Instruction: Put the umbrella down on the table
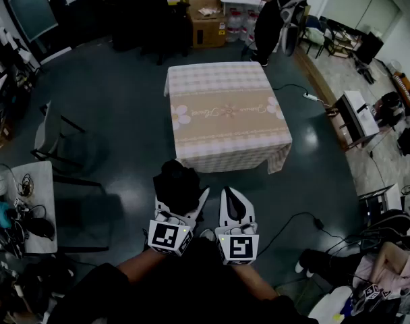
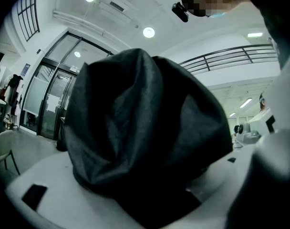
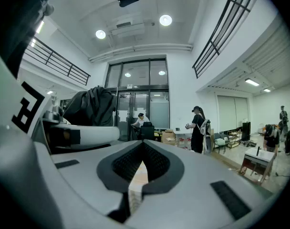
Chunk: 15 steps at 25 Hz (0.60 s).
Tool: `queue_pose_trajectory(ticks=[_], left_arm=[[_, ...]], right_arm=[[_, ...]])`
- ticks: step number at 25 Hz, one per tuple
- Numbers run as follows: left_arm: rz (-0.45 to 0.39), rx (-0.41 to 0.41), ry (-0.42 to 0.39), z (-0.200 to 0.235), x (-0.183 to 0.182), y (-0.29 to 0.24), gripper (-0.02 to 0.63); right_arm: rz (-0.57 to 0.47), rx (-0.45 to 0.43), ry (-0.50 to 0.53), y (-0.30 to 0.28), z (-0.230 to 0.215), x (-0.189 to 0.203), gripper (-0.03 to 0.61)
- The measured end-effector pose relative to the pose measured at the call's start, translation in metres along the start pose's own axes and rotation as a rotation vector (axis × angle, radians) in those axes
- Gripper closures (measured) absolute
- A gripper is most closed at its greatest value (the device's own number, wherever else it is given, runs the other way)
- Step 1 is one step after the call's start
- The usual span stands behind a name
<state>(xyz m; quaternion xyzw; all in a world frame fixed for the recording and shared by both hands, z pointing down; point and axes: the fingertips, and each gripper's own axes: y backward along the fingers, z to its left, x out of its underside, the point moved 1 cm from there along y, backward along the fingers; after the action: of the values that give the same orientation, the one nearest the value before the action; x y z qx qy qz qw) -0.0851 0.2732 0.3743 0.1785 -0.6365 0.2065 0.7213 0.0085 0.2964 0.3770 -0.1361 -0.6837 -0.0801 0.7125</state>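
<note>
A black folded umbrella [image 1: 177,183] sits bunched between the white jaws of my left gripper [image 1: 183,198], which is shut on it and held level over the floor. In the left gripper view the dark fabric of the umbrella [image 2: 145,137] fills the gap between the jaws. My right gripper [image 1: 233,196] is beside it at the right, shut and holding nothing; its pads [image 3: 142,159] almost meet. The table [image 1: 225,113], under a pink and beige checked cloth, stands ahead of both grippers, some way off. From the right gripper view the umbrella [image 3: 90,106] shows at the left.
A person in black [image 1: 269,19] stands behind the table near cardboard boxes [image 1: 206,22]. A chair [image 1: 60,147] and a cluttered desk [image 1: 26,208] are at the left. A white side table [image 1: 353,113] stands at the right, and a cable [image 1: 296,220] lies on the dark floor.
</note>
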Motion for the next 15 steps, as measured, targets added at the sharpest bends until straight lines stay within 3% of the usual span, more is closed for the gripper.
queue_pose_trajectory(ticks=[6, 15], left_arm=[[-0.024, -0.026, 0.015, -0.019, 0.007, 0.012, 0.244], [0.022, -0.038, 0.014, -0.001, 0.016, 0.0, 0.244]], right_arm=[[-0.044, -0.028, -0.054, 0.02, -0.013, 0.015, 0.561], [-0.065, -0.01, -0.077, 0.008, -0.019, 0.011, 0.561]])
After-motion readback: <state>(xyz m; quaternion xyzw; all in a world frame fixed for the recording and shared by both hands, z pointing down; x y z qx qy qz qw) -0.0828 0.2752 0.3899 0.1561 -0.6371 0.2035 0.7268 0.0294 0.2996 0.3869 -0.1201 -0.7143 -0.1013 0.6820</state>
